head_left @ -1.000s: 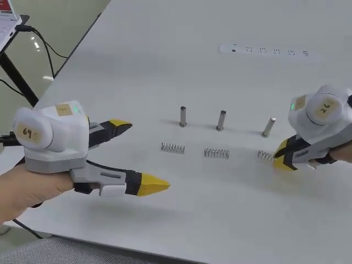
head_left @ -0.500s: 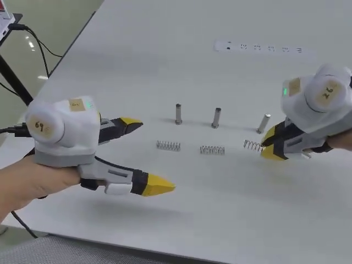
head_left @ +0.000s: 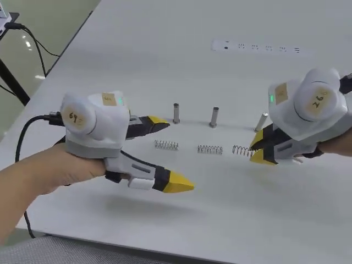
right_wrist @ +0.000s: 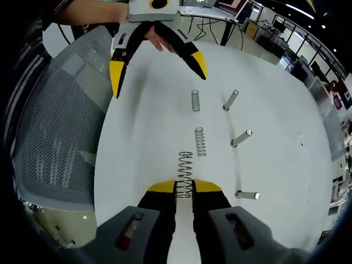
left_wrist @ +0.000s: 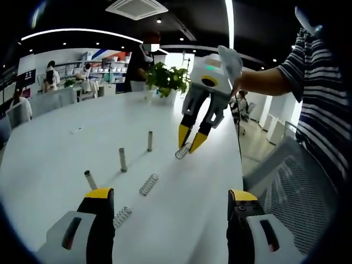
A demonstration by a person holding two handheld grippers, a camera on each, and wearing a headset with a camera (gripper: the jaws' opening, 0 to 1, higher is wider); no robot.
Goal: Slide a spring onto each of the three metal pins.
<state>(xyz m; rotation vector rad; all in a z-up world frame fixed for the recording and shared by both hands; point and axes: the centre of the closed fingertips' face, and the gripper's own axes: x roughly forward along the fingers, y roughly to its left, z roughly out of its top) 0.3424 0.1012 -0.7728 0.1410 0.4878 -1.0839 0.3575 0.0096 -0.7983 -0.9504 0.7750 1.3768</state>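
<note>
Right gripper (right_wrist: 184,188) fingers (right_wrist: 161,188) pinch spring (right_wrist: 185,165) by its end | left gripper (left_wrist: 170,194) spread wide | spring shifted left of pin (head_left: 261,122) since earlier.

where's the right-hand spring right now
The spring is at the right end of the row in the head view, pinched by one end in the right gripper, near the rightmost pin.

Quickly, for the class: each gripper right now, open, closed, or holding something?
Left gripper: open, holding nothing.
Right gripper: closed on a spring.

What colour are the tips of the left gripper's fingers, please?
The fingertips are yellow, clearest in the head view.
</note>
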